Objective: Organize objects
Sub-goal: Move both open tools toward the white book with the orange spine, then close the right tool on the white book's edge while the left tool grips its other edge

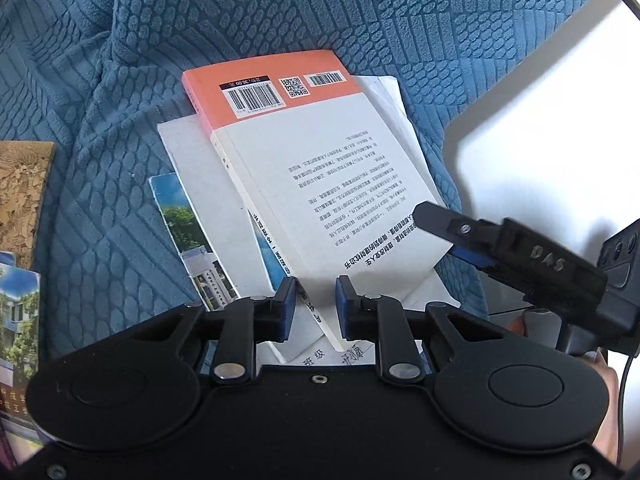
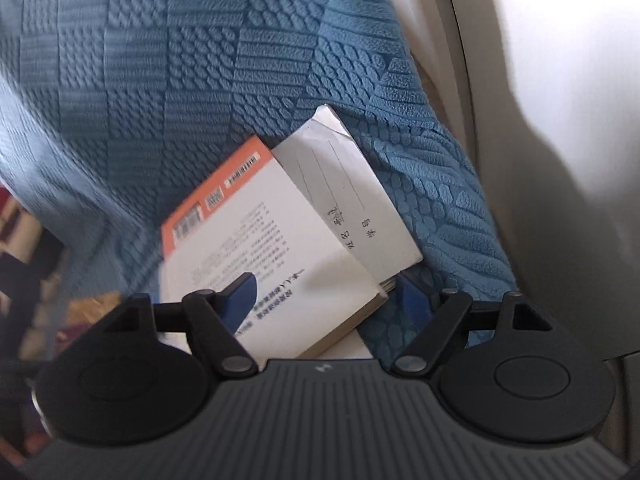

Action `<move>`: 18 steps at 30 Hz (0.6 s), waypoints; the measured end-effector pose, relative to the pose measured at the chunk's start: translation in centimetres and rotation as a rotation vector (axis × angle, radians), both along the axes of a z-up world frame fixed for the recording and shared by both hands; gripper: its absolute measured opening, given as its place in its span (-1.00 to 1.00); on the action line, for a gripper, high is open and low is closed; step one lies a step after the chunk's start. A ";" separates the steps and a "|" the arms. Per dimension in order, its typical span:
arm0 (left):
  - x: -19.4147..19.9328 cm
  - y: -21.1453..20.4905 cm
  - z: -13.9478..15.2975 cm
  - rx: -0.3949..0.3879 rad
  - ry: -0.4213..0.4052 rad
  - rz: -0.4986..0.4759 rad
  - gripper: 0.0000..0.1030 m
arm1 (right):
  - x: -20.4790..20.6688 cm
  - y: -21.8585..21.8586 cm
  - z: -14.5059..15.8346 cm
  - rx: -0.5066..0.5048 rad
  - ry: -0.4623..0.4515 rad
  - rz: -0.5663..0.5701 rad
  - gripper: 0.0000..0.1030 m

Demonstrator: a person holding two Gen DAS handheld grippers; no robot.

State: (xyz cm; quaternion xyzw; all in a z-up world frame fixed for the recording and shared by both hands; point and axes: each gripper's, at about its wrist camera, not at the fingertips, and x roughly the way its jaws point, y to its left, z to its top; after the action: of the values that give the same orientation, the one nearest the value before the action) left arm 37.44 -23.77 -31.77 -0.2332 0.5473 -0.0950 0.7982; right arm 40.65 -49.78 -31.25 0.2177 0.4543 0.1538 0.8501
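**Squaring a stack of books on a blue sofa cover**

Left tongs (image 1: 316, 304) narrowed around the near corner of the top book (image 1: 320, 168); whether the pads press on it cannot be told. Right tongs (image 2: 328, 292) spread wide astride the same book's lower corner, not pressing. Book lying flat, back cover up, on a white booklet (image 2: 360, 200) and a photo booklet (image 1: 188, 236), all askew on the sofa cover (image 1: 120, 60). Long axis running from the tongs toward the backrest, orange barcode end farthest. Best handled by clamping squarely on the spine edge, then swinging the edges parallel.
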 end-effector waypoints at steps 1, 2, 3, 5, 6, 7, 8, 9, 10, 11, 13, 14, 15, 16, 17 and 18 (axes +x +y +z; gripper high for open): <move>0.0 0.0 0.0 -0.003 0.002 0.006 -0.63 | 0.1 -0.4 -0.2 0.035 0.004 0.007 0.55; 0.0 0.0 0.0 -0.006 0.004 0.008 -0.63 | 0.4 -0.9 -0.4 0.071 0.006 0.013 0.55; 0.0 0.1 0.0 -0.006 0.002 0.004 -0.63 | 0.5 -1.6 -0.6 0.117 0.017 0.005 0.55; -0.1 0.2 -0.1 -0.007 -0.002 0.002 -0.63 | 0.8 -3.0 -1.1 0.214 0.048 -0.022 0.51; -0.1 0.3 -0.1 -0.009 -0.003 0.000 -0.63 | 1.0 -3.7 -1.4 0.253 0.062 -0.036 0.48; -0.1 0.4 -0.2 -0.014 -0.001 0.001 -0.63 | 1.0 -4.1 -1.7 0.277 0.075 -0.045 0.37; -0.1 0.5 -0.2 -0.021 0.002 0.003 -0.63 | 1.1 -4.6 -1.8 0.299 0.083 -0.056 0.26; -0.1 0.7 -0.3 -0.032 0.006 0.008 -0.62 | 1.0 -4.9 -1.8 0.320 0.082 -0.060 0.22; 0.0 1.0 -0.4 -0.047 0.011 0.014 -0.62 | 0.9 -5.1 -1.7 0.342 0.084 -0.065 0.07; 0.1 1.2 -0.5 -0.064 0.020 0.020 -0.61 | 0.7 -5.3 -1.6 0.356 0.087 -0.079 -0.06; 0.1 1.8 -0.9 -0.097 0.038 0.033 -0.64 | 0.4 -5.3 -1.1 0.380 0.082 -0.090 -0.18; 0.1 2.1 -1.0 -0.114 0.043 0.040 -0.64 | 0.4 -5.3 -1.0 0.412 0.080 -0.081 -0.40; 0.1 2.4 -1.2 -0.131 0.052 0.049 -0.65 | 0.2 -5.2 -0.8 0.433 0.078 -0.076 -0.42; 0.0 2.7 -1.3 -0.142 0.058 0.055 -0.66 | 0.2 -4.9 -0.5 0.431 0.069 -0.066 -0.42; -0.1 2.9 -1.4 -0.153 0.063 0.063 -0.66 | 0.2 -4.6 -0.4 0.420 0.064 -0.057 -0.42; -0.1 3.2 -1.5 -0.165 0.069 0.072 -0.66 | 0.3 -4.3 -0.4 0.415 0.067 -0.056 -0.42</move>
State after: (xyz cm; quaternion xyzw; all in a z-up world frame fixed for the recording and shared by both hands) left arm 37.35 -20.55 -33.28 -0.3207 0.5559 -0.1027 0.7600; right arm 40.97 -54.04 -31.65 0.4054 0.4347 0.2131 0.7754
